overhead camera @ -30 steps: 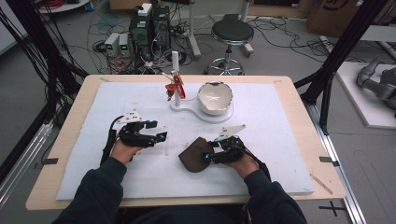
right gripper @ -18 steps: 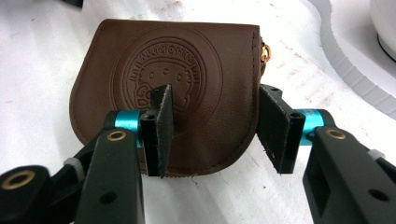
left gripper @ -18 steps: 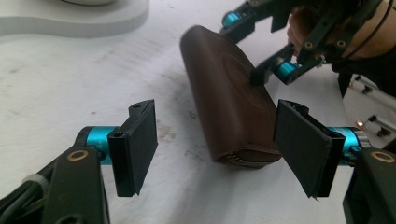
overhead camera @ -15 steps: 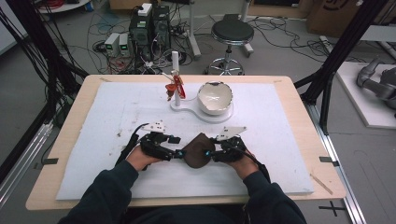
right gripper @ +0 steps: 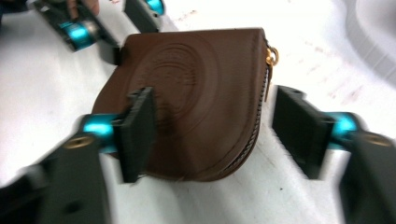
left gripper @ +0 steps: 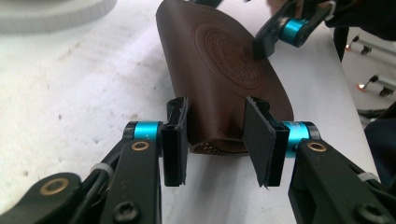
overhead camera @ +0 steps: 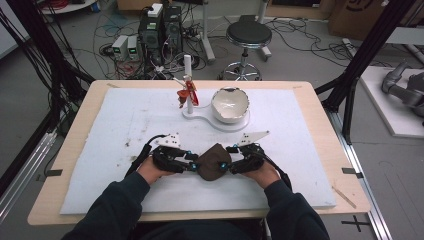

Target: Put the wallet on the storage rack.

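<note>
Now a handover: brown pouch lies at the counter's 6 o'clock, between both hands. Left hand-held gripper has just been closing and pinches the pouch's end; right hand-held gripper has just been opening, jaws spread, pouch loose between. Keep left firm, withdraw right straight. White mat, stained; bowl at 12; cables, stool beyond.

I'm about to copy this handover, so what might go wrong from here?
The left gripper pinches only the narrow end of the brown leather pouch, so it may slip or twist once lifted. The right gripper has just been opening, its pads apart around the pouch; one pad stands near the zipper pull and may snag it.
</note>
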{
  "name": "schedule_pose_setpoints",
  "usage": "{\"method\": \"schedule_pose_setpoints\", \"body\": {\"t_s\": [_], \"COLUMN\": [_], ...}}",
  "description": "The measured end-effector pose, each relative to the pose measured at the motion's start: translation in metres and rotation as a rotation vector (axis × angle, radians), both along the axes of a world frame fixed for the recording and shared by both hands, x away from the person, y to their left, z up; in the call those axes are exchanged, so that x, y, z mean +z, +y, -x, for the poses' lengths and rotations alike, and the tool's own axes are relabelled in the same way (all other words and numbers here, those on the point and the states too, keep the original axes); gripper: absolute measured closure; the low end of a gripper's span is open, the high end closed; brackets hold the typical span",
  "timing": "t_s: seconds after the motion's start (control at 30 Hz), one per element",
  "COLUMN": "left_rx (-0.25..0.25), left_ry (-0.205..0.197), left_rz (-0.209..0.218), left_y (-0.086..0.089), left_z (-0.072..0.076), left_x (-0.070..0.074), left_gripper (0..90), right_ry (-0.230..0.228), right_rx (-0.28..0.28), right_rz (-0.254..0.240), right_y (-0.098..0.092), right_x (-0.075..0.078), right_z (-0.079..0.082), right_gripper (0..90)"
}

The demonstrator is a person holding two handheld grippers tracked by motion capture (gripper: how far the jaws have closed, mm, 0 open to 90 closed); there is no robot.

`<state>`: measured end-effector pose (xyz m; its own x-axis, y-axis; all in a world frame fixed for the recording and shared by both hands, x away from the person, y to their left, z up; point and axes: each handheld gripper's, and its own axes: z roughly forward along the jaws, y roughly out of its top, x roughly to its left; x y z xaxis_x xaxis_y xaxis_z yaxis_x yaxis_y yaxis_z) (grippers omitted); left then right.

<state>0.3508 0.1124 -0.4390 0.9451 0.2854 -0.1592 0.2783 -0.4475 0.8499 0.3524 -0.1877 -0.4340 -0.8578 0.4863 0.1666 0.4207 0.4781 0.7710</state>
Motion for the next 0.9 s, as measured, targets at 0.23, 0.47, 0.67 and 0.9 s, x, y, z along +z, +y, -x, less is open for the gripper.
{"method": "schedule_pose_setpoints", "body": {"t_s": [0.23,0.47,0.67,0.9], "left_rx": [-0.015,0.077,0.155,0.084], "left_ry": [-0.014,0.022,0.037,0.115], "left_rz": [0.026,0.032,0.052,0.135], "left_y": [-0.001,0.006,0.016,0.014], "left_z": [0.002,-0.003,-0.008,-0.007], "left_x": [0.002,0.003,0.006,0.006], "left_gripper": [63.6,59.6,53.1,42.4], "right_ry": [0.180,0.216,0.193,0.173], "right_rx": [0.093,0.064,0.094,0.105], "right_rz": [-0.093,-0.155,-0.172,-0.190], "right_y": [0.004,-0.015,-0.020,-0.021], "right_x": [-0.015,-0.007,0.001,0.006], "right_z": [-0.018,-0.026,-0.023,-0.020], "right_gripper": [21.1,52.7,62.2,67.6]}}
